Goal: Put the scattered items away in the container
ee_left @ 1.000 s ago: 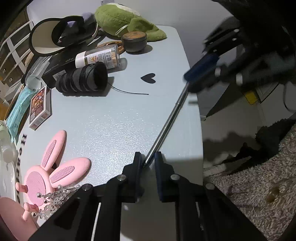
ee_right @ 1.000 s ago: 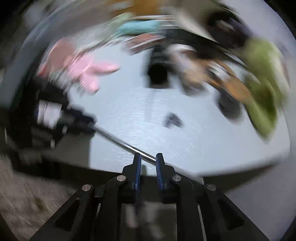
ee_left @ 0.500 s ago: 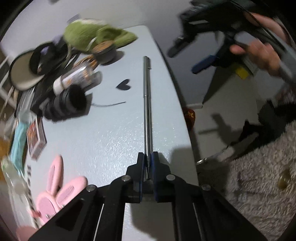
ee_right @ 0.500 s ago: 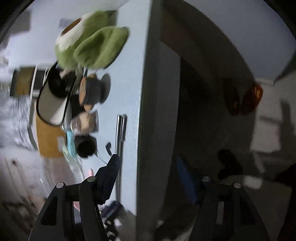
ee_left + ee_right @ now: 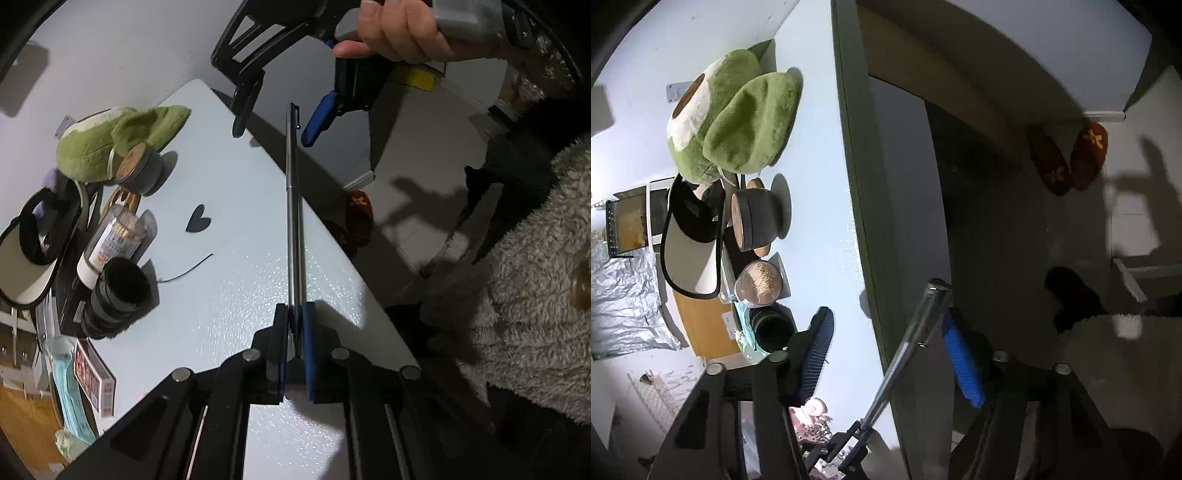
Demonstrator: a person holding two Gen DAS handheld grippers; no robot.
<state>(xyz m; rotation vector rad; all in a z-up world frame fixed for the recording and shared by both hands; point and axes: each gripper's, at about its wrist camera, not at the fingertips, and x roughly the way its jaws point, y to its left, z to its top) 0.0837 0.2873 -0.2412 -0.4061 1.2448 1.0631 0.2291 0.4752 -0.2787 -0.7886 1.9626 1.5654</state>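
Jaws of the left gripper (image 5: 294,325) are pressed onto the near end of a telescopic metal rod (image 5: 292,206), which runs straight out from them above the pale table (image 5: 236,295), along its right edge. From the left wrist, the right gripper (image 5: 275,125) stands spread wide around the rod's far tip, held by a hand (image 5: 397,31), closing on nothing. Scattered items lie on the table's left side: a green plush (image 5: 114,142), a round wooden-lidded tin (image 5: 140,168), a toothpick jar (image 5: 114,240), a black lens-like cylinder (image 5: 118,295), a sun visor (image 5: 37,243) and a card box (image 5: 94,380).

From the right wrist, the right gripper (image 5: 886,354) is again open, its blue pads either side of the rod's tip (image 5: 925,314) without contact. The left gripper (image 5: 849,446) shows small below, clamped on the rod's other end.

No container can be identified in either view. Judgement: the rod is in hand, off the table, not stowed; most items sit loose on the table, so the bulk of the tidying appears outstanding.
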